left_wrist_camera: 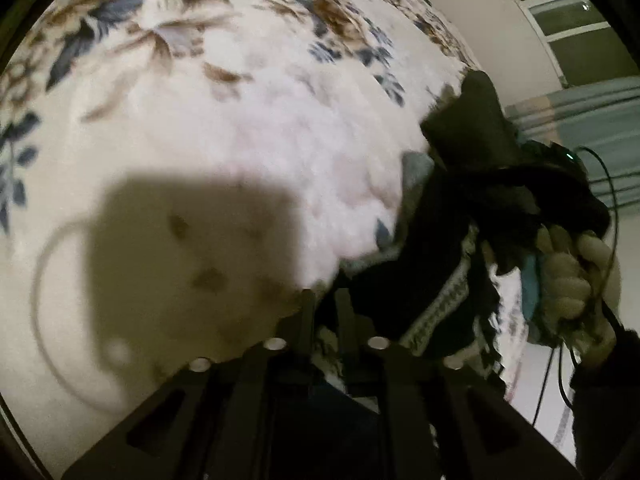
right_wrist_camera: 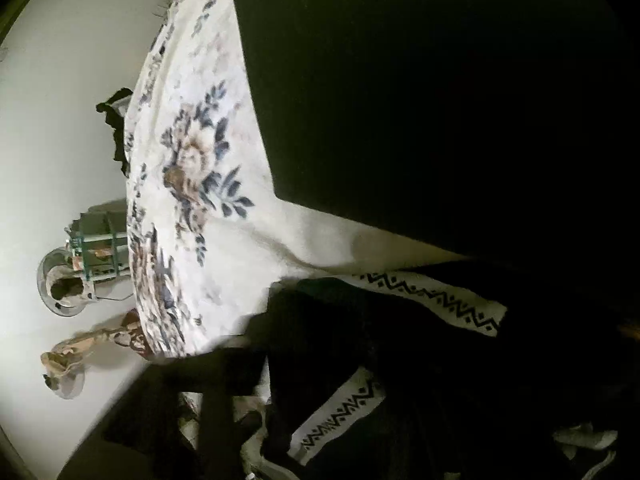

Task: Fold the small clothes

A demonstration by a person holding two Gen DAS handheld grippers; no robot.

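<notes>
A black garment (left_wrist_camera: 436, 264) with white zigzag-patterned trim hangs bunched above a white floral bedspread (left_wrist_camera: 248, 120). My left gripper (left_wrist_camera: 324, 300) has its fingers close together on the garment's edge at the lower middle of the left wrist view. The right gripper (left_wrist_camera: 560, 168), held in a gloved hand (left_wrist_camera: 568, 280), grips the garment's other end at the right of that view. In the right wrist view the garment (right_wrist_camera: 400, 360) fills the lower right, its patterned trim (right_wrist_camera: 432, 296) showing. The right gripper's own fingers (right_wrist_camera: 224, 400) are dark and blurred against the cloth.
The bedspread (right_wrist_camera: 192, 200) spreads wide in both views. A large black shape (right_wrist_camera: 440, 100) lies on it in the right wrist view. Beyond the bed edge is a pale floor (right_wrist_camera: 52, 160) with a small rack (right_wrist_camera: 100, 240), a fan and scattered items.
</notes>
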